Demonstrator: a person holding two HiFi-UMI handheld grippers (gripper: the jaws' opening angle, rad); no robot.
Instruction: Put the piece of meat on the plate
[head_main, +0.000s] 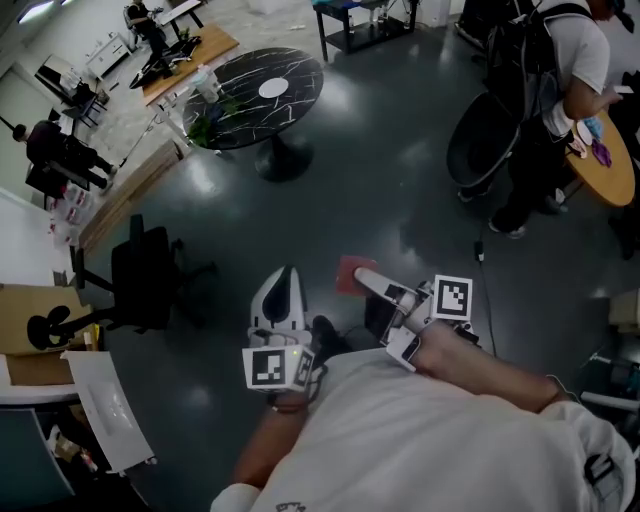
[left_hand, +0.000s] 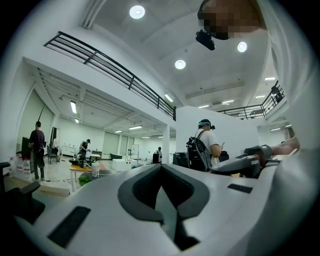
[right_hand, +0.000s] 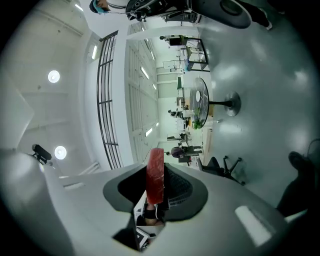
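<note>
A flat red piece of meat (right_hand: 155, 175) stands on edge between the pads of my right gripper (right_hand: 155, 187), which is shut on it. In the head view the meat (head_main: 350, 272) shows at the tip of the right gripper (head_main: 364, 277), held above the dark floor. My left gripper (head_main: 288, 276) hangs beside it, its jaws together with nothing between them (left_hand: 162, 176). A white plate (head_main: 272, 88) lies on a round black marble table (head_main: 240, 100) far ahead. The same table (right_hand: 205, 107) shows small in the right gripper view.
A black office chair (head_main: 140, 275) stands to the left, by a cardboard box (head_main: 25, 335) and a desk. A person with a backpack (head_main: 545, 90) stands at the right beside a round wooden table (head_main: 612, 165). Other people work far off at the left.
</note>
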